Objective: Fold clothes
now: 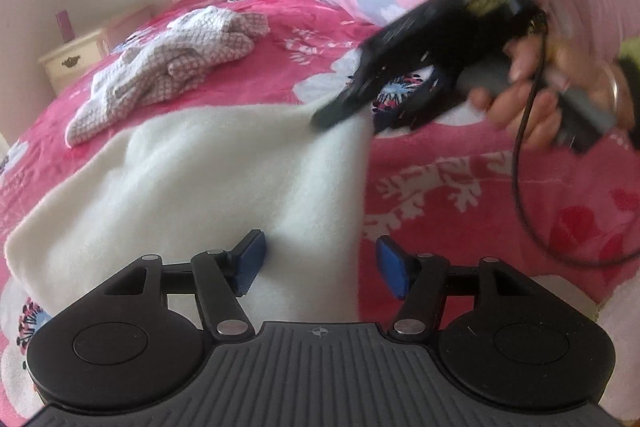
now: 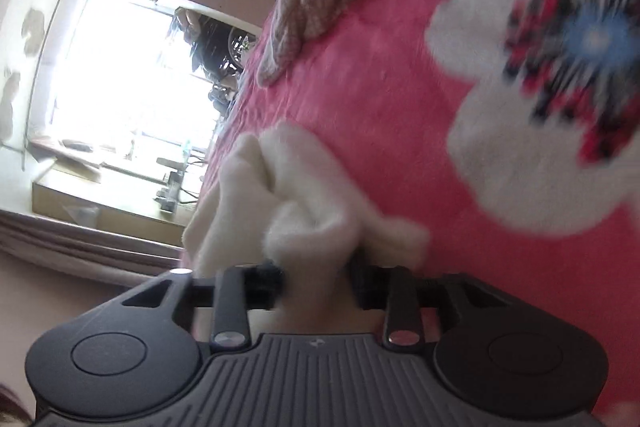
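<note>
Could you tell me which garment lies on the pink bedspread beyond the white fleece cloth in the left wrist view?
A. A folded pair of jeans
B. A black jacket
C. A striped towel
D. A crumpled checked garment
D: a crumpled checked garment lies on the bedspread, beyond the white fleece cloth.

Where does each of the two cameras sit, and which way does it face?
Left wrist: on the left gripper, looking down over the white fleece garment on the pink bedspread; its blue pads stand apart over the fleece; the person's hand holds the right gripper at the far corner.
Right wrist: on the right gripper, view rolled sideways, facing the window; bunched fleece sits between its jaws.
Shared: fleece, bedspread, checked garment.
</note>
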Action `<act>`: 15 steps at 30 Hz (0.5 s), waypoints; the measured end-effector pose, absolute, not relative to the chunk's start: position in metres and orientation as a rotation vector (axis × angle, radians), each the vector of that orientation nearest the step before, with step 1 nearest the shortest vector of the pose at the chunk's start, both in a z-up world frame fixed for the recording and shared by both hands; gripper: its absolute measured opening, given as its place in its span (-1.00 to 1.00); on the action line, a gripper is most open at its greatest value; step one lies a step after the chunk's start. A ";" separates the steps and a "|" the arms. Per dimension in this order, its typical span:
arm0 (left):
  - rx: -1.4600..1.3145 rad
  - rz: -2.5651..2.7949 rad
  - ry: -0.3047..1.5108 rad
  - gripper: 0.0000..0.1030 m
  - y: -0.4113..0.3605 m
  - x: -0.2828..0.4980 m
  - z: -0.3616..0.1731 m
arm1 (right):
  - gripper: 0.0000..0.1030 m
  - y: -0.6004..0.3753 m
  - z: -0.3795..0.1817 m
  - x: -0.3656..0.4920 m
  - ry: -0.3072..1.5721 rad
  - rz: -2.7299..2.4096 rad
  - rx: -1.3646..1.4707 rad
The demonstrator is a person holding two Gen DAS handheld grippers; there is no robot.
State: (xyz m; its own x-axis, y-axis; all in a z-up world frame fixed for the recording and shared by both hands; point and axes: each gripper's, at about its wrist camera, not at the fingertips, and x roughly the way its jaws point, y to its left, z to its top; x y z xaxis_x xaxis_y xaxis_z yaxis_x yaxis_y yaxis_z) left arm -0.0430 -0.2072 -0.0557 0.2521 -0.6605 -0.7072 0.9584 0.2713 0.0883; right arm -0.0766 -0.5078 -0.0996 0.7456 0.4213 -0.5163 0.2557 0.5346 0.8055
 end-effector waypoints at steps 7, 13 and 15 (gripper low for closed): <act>0.534 -1.207 0.628 0.28 -0.206 -0.041 -0.056 | -0.09 -0.511 -0.011 -0.064 0.660 0.189 0.640; 0.595 -1.217 0.579 0.29 -0.206 -0.052 -0.061 | -0.10 -0.466 -0.036 0.020 0.831 0.390 0.537; 0.590 -1.221 0.578 0.29 -0.205 -0.051 -0.061 | -0.10 -0.460 -0.050 0.038 0.904 0.414 0.514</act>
State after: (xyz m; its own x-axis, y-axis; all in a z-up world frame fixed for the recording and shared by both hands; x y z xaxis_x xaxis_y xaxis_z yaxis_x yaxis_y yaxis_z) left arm -0.0514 -0.2047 -0.0613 0.2413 -0.6826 -0.6898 0.9662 0.2354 0.1050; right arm 0.0380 -0.4596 -0.0503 0.5551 0.5422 -0.6309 -0.1236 0.8038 0.5820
